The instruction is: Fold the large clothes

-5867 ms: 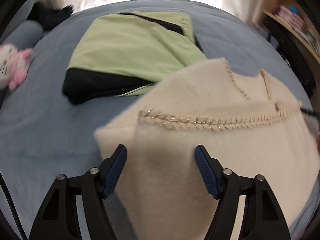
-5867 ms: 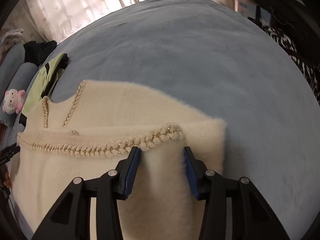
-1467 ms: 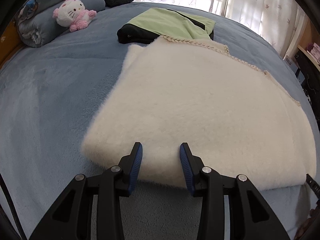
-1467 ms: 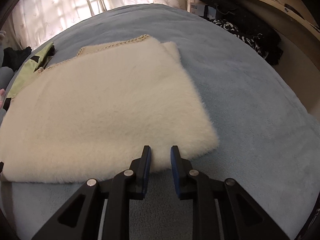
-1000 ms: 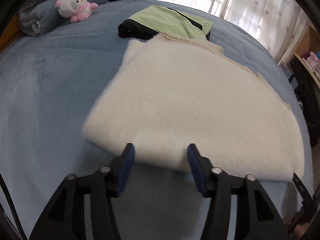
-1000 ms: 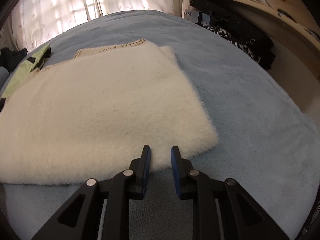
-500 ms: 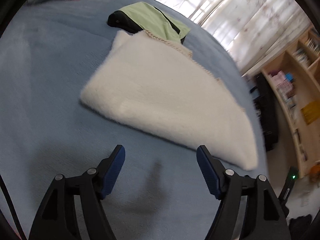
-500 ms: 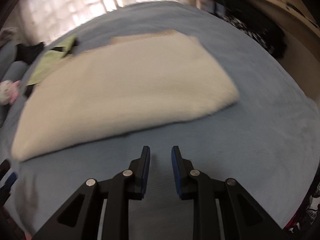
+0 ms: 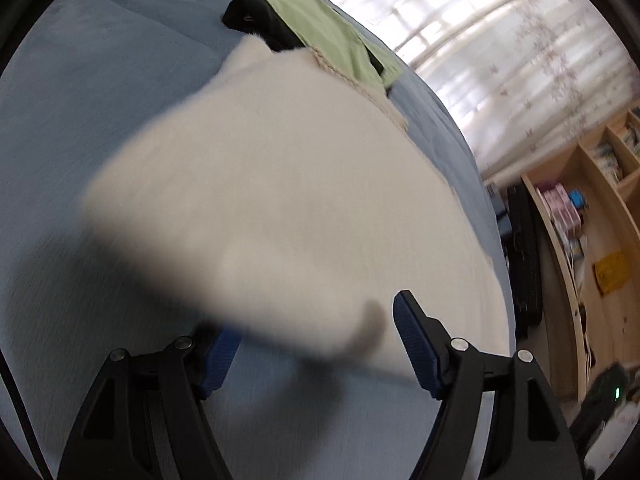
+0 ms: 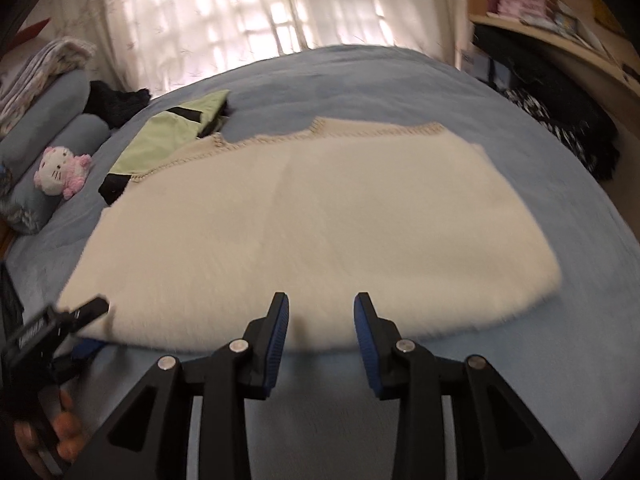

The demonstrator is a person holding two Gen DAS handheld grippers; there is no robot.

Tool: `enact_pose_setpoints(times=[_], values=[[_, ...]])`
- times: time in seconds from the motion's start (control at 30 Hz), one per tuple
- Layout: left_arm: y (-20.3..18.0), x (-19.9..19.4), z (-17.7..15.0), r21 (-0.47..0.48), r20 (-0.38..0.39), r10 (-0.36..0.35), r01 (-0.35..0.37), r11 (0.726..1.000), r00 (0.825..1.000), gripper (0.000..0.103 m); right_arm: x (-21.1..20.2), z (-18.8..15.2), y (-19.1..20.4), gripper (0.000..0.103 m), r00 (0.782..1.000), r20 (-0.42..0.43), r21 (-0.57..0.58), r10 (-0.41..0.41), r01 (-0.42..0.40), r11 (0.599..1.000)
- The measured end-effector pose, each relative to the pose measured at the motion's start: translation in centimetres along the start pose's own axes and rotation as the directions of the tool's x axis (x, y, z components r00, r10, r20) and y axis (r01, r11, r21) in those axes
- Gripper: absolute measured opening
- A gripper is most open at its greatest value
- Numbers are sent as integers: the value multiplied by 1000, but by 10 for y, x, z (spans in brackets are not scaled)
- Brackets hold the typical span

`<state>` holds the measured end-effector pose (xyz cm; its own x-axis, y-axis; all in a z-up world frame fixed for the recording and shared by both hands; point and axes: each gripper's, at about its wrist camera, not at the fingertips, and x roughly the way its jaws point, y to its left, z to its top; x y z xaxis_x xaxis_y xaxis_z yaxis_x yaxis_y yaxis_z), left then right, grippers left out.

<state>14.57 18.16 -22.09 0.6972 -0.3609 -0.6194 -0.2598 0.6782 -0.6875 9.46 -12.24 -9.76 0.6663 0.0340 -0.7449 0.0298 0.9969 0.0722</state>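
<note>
A cream fluffy garment (image 9: 280, 184) lies folded flat on the blue bed (image 9: 80, 92), its braided trim at the far edge. My left gripper (image 9: 316, 316) stands wide at the garment's near left corner. That corner lies between its fingers and hides the left fingertip; the pads do not press on it. In the right wrist view the left gripper (image 10: 94, 326) straddles the same corner of the garment (image 10: 320, 208), a hand (image 10: 60, 436) behind it. My right gripper (image 10: 321, 300) hovers at the near edge further right, jaws opening, gripping nothing.
A folded green and black garment (image 10: 164, 140) lies just beyond the cream one. A plush toy (image 10: 60, 176) and rolled pillows (image 10: 48, 120) sit at the far left. Dark clothes (image 10: 560, 128) and wooden shelves (image 9: 580, 216) stand at the right of the bed.
The left gripper has opened wider and come in on the garment's corner, which now lies between its fingers. The right gripper has closed in on the near edge, jaws wider apart.
</note>
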Motion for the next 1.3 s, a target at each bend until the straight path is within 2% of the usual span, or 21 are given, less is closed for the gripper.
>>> enact_pose_setpoints(times=[0.1, 0.13, 0.2, 0.23, 0.27, 0.33, 0.37, 0.43, 0.5, 0.57, 0.67, 0.73, 0.8, 0.9, 0.93, 1.0, 1.03, 1.1, 1.17, 1.23, 1.3], values=[[-4, 19, 21, -21, 71, 46, -44, 999, 996, 72, 20, 14, 10, 34, 1000, 6, -38, 7, -6, 999], [-6, 23, 26, -31, 99, 60, -58, 998, 993, 68, 28, 21, 13, 34, 1000, 4, -47, 18, -18, 999], [-11, 28, 32, -37, 140, 99, -95, 995, 985, 54, 40, 30, 20, 33, 999, 13, -62, 32, -31, 998], [-15, 29, 35, -30, 163, 120, -116, 993, 979, 42, 46, 36, 23, 33, 999, 22, -74, 42, -41, 996], [-19, 26, 37, -13, 188, 128, -128, 992, 974, 31, 51, 38, 26, 33, 998, 25, -83, 53, -51, 995], [-36, 19, 37, 47, 241, 136, -151, 987, 961, 26, 62, 42, 33, 31, 997, 15, -103, 81, -79, 992], [-44, 16, 37, 72, 259, 136, -159, 985, 956, 25, 71, 41, 39, 31, 995, -4, -131, 97, -97, 987], [-71, 5, 37, 153, 305, 123, -176, 972, 944, 24, 82, 34, 50, 33, 998, -7, -216, 56, -56, 975], [-102, -2, 38, 229, 334, 95, -179, 957, 938, 23, 83, 29, 54, 33, 999, 15, -250, 41, -36, 968], [-144, -10, 38, 324, 364, 45, -172, 930, 930, 23, 81, 29, 48, 33, 998, 3, -224, 63, -61, 973], [-201, -10, 25, 452, 379, -31, -155, 878, 925, 23, 79, 31, 28, 34, 988, -45, -130, 148, -153, 980], [-243, -3, 12, 534, 359, -100, -117, 837, 928, 23, 72, 35, 4, 32, 966, -82, -13, 244, -246, 969], [-270, 5, -1, 584, 326, -142, -81, 807, 935, 23, 58, 35, -23, 32, 958, -69, 83, 277, -271, 959], [-307, 32, -25, 633, 242, -179, -15, 774, 954, 23, 25, 33, -76, 32, 987, 20, 156, 158, -159, 975], [-318, 44, -33, 640, 210, -186, 9, 769, 960, 23, 11, 31, -100, 32, 995, 51, 181, 88, -96, 979], [-333, 66, -49, 647, 149, -195, 54, 760, 969, 23, -4, 28, -137, 32, 997, 67, 225, -25, 10, 974], [-343, 86, -63, 663, 109, -188, 70, 745, 976, 23, -9, 26, -152, 32, 996, 64, 243, -66, 49, 969], [-350, 122, -92, 691, 34, -141, 79, 718, 989, 23, -14, 19, -186, 33, 990, 44, 288, -130, 112, 951], [-354, 162, -122, 722, -23, -54, 54, 690, 998, 23, -15, 10, -214, 33, 988, 11, 338, -151, 139, 931], [-354, 182, -149, 778, 8, 15, -16, 629, 1000, 24, -15, 2, -229, 33, 990, -10, 366, -141, 135, 921], [-359, 181, -164, 829, 85, 22, -83, 553, 996, 25, -16, -5, -235, 33, 991, -17, 377, -133, 130, 917]])
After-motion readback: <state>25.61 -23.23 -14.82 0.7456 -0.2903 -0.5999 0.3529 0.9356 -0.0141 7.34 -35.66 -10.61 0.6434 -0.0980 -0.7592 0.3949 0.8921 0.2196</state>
